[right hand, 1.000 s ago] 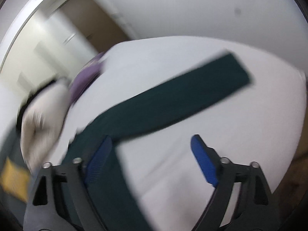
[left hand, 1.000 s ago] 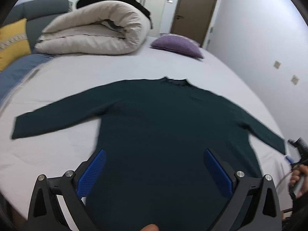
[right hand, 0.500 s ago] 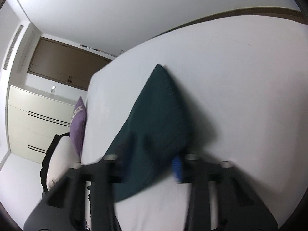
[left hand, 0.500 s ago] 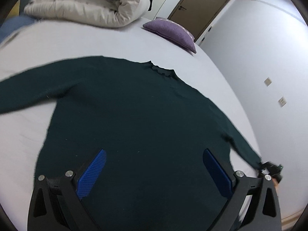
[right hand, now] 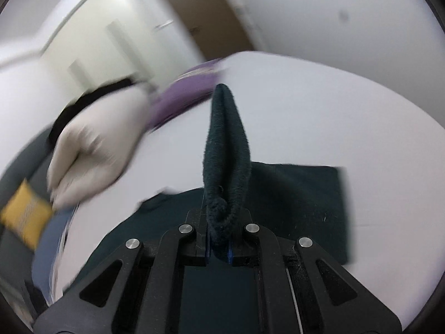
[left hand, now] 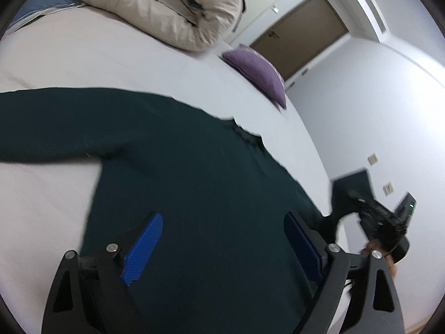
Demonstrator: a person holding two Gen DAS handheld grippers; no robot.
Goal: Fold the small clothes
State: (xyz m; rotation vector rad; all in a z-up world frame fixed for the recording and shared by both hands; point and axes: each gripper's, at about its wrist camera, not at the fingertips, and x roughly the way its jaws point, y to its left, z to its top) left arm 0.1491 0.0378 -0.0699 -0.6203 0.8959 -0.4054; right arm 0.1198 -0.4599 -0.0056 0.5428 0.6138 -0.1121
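A dark green long-sleeved sweater [left hand: 194, 172] lies flat on the white bed [left hand: 83, 55], one sleeve stretched out to the left. My left gripper [left hand: 222, 239] is open and hovers over the sweater's body. My right gripper [right hand: 218, 246] is shut on the cuff of the other sleeve [right hand: 225, 150], which stands up from the jaws, lifted above the bed. In the left wrist view the right gripper [left hand: 381, 222] holds that sleeve [left hand: 351, 186] raised at the sweater's right side.
A rolled cream duvet [left hand: 155, 8] and a purple pillow [left hand: 256, 72] lie at the head of the bed. A yellow cushion [right hand: 25, 217] sits at the far left. A wall and door [left hand: 300, 44] stand beyond the bed's right edge.
My right gripper has closed on the right sleeve cuff and lifted it off the bed toward the sweater's body. My left gripper has moved in lower over the sweater, still open.
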